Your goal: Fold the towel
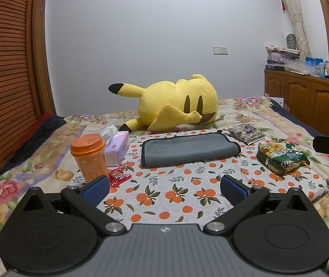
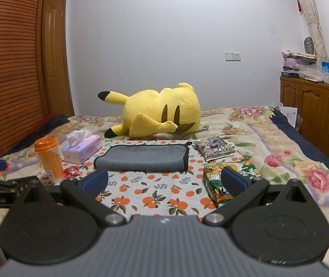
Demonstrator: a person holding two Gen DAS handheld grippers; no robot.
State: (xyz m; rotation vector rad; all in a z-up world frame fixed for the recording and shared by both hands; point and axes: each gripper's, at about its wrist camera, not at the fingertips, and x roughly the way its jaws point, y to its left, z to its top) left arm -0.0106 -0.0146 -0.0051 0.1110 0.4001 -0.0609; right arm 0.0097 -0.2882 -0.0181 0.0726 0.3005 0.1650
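Left wrist view puts your left gripper point(image 1: 164, 190) low over the near edge of the orange-print cloth point(image 1: 176, 198), its blue-padded fingers point(image 1: 96, 190) spread wide with nothing between them. The grey towel point(image 1: 188, 151) lies folded into a flat oblong at the far edge of that cloth, well apart from the fingertips, with a dark trim showing along its sides. At the cloth's left edge you have an orange cup point(image 1: 90, 158) standing upright, a tissue box point(image 1: 117, 150) just behind it and a small red wrapper point(image 1: 118, 177) just beside the cup's base. At the right edge a green snack bag point(image 1: 282, 159) lies flat, and a purple snack bag point(image 1: 245, 132) sits near the far right corner. A yellow plush toy point(image 1: 176, 105) lies on its side on the floral bedspread point(image 1: 21, 177) beyond the cloth's far edge. In the right wrist view, your right gripper point(image 2: 164, 182) hovers over the same near edge, fingers likewise wide apart and empty; its right finger overlaps the green snack bag in the picture, though you cannot tell whether they touch. The towel sits straight ahead, apart from the pads.
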